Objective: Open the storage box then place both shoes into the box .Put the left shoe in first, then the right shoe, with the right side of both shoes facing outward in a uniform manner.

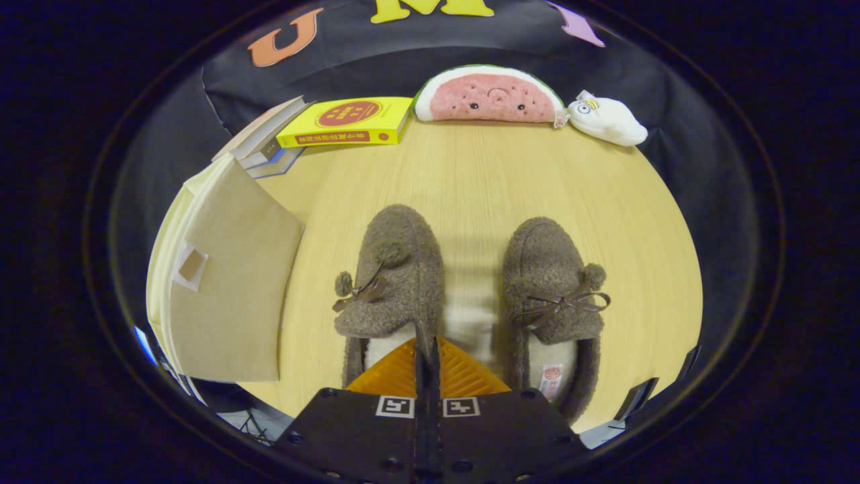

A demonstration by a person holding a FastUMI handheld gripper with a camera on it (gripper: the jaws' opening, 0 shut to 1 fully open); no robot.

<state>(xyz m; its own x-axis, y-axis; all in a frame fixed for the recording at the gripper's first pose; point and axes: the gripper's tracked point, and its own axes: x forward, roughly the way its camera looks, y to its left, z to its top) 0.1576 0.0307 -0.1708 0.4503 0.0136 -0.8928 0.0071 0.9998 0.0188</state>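
Observation:
Two brown fleece shoes lie side by side on the wooden table (470,181), toes pointing away from me. My gripper (428,349) has its orange fingers (393,376) closed together on the inner collar wall of the left shoe (396,269), and the brown rim runs down between them. The right shoe (547,282) lies just right of the fingers, with a bow and pompom on its outer side. The beige storage box (228,296) stands to the left of the left shoe. Its large flat panel, with a small tab, faces me. I cannot tell whether the box is open.
At the table's far edge lie a yellow book (349,122) beside a stack of other books (269,138), a watermelon plush (489,95) and a white plush toy (608,119). Bare wood stretches between the shoes and these things.

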